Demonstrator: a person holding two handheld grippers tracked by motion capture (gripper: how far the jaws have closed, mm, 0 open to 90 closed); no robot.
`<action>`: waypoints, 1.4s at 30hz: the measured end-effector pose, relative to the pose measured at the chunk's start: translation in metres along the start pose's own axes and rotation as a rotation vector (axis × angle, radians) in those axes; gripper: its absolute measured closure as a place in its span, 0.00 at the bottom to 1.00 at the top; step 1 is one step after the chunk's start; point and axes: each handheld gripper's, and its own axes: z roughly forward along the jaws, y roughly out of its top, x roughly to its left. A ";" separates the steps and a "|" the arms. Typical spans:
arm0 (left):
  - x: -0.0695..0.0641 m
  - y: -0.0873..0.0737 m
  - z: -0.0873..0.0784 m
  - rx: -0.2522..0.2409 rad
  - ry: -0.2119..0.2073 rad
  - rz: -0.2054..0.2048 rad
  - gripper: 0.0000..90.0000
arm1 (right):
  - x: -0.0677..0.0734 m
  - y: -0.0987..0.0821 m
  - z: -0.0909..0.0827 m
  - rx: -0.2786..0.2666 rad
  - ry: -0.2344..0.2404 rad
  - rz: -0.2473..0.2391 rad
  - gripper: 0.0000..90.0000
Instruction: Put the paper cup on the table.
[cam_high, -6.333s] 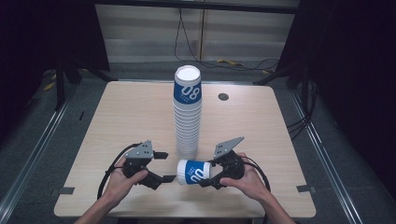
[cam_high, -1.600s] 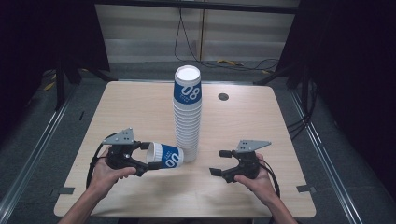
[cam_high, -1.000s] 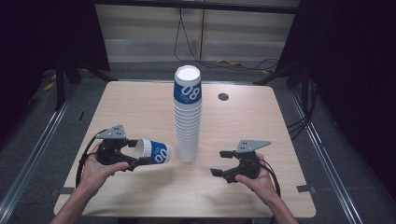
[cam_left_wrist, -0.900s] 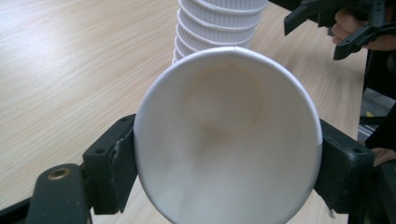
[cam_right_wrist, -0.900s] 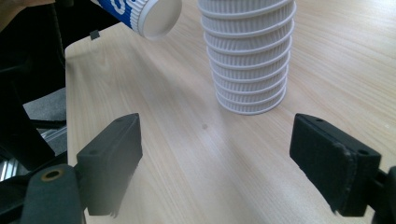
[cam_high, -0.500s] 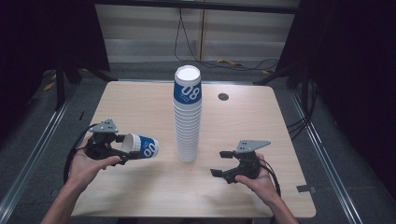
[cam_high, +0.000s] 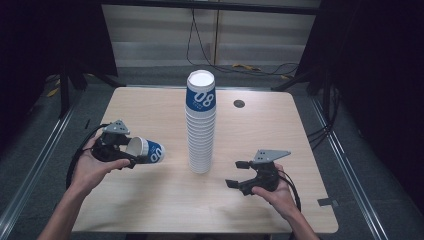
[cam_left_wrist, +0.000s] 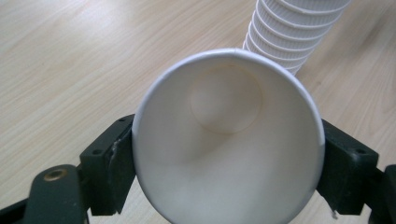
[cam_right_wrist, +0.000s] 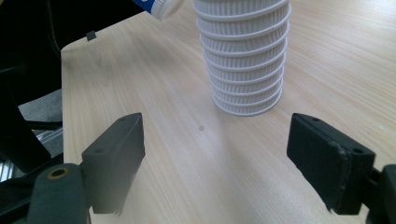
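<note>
While the left tongs (cam_high: 127, 152) pinch the paper cup (cam_high: 145, 150) sideways at its rim, its thin wall may buckle and slip, probably onto the tabletop (cam_high: 150, 200); the right tongs (cam_high: 239, 174), jaws just narrowed, stand open and empty.

Only the cup stack (cam_high: 200, 125) blocks the table's (cam_high: 150, 200) middle.

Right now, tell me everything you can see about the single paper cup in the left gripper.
The paper cup is white inside, with a blue band bearing white numerals outside and a rolled white rim. It lies on its side, mouth toward the person, base toward the stack of cups but apart from it. The left gripper clamps it near the rim, one black pad on each side. It looks empty and undented, held above the wooden table.
</note>
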 end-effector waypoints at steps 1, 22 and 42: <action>0.001 0.002 0.000 0.020 0.001 0.012 0.21 | 0.000 0.000 0.000 0.000 0.000 0.001 0.21; 0.028 0.010 0.011 0.212 0.107 0.028 0.20 | 0.001 0.000 0.002 0.012 0.007 0.001 0.22; 0.027 0.021 0.039 0.373 0.108 0.086 0.19 | 0.001 -0.001 0.000 0.001 -0.003 0.006 0.23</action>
